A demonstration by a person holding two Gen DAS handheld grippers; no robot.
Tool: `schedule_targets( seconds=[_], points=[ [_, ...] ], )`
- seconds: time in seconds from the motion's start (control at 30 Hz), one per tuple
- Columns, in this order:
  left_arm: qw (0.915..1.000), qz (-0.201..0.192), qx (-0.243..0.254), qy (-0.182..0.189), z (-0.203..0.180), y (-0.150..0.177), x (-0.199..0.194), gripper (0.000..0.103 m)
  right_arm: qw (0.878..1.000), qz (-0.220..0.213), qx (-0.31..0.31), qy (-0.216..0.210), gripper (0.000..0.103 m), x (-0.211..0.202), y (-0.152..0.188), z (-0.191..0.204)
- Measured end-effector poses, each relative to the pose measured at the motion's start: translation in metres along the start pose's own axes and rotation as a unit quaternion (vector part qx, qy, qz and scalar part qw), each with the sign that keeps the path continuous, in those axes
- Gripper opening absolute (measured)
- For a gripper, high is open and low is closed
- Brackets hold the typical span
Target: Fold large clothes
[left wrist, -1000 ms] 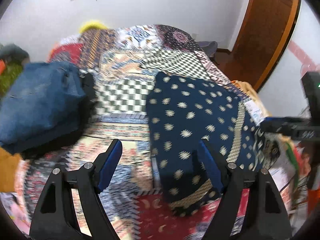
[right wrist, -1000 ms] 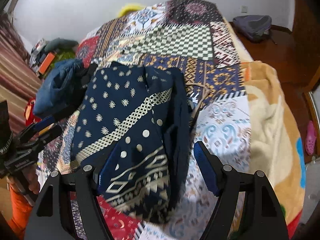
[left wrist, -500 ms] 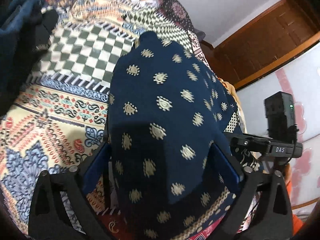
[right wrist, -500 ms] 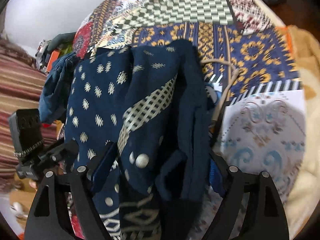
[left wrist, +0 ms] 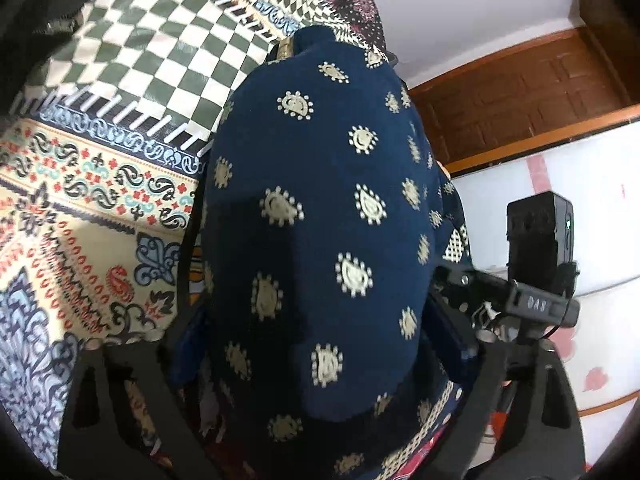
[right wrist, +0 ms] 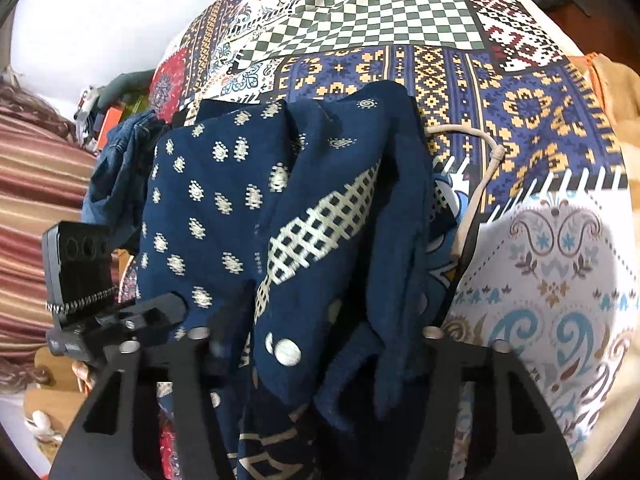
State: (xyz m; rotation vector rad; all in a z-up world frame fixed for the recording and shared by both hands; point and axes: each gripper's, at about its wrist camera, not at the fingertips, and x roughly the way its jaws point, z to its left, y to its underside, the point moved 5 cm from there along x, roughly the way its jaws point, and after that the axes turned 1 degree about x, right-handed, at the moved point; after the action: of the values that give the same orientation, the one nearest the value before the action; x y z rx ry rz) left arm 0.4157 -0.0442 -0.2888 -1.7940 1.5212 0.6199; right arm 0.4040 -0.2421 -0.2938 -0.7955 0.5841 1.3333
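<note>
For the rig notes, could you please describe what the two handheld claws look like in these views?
Both look alike. The left claw has flat matte-black finger arms with triangular cut-outs, silver bolts at the joints and blue pads. The right claw shows the same black arms and bolts; its pads are hidden by cloth. Each carries a boxy black camera module, with a green light and "DAS" lettering below.

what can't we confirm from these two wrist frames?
- Left wrist view: left tool fingertips and pads buried under the navy printed garment; contact unreadable.
- Right wrist view: right tool pads hidden by bunched folds of the same garment; grip not visible.
- Garment's near hem cut off by the bottom edge in both views.
- Denim clothing mostly hidden behind the garment.
</note>
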Motion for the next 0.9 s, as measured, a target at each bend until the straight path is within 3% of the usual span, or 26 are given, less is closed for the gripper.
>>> schedule_targets(
  seconds=[0.17,0.3,0.5,0.63,0.9],
  points=[
    [0.9993,-0.010,0.018,-0.032,-0.012,0.008,-0.023,0.063,1.000,-0.015,-0.020,-0.008,0.024,-0.018,0.003,0.030],
    [0.9976,-0.036,0.046,-0.037,-0.038,0.005,-0.055,0.055,0.995,-0.053,-0.086,0.016,0.022,-0.041,0.002,0.085],
    [0.9890,-0.112,0.088,-0.041,-0.068,-0.014,-0.140,0.052,0.985,-0.115,-0.126,0.001,0.022,-0.077,-0.017,0.154],
    [0.9785,-0.169,0.110,-0.045,-0.081,-0.037,-0.210,0.052,0.973,-0.164,-0.160,-0.018,0.022,-0.096,-0.039,0.217],
    [0.9524,-0.272,0.118,-0.072,-0.064,-0.091,-0.336,0.052,0.954,-0.207,-0.201,-0.077,0.022,-0.078,-0.097,0.326]
  ],
)
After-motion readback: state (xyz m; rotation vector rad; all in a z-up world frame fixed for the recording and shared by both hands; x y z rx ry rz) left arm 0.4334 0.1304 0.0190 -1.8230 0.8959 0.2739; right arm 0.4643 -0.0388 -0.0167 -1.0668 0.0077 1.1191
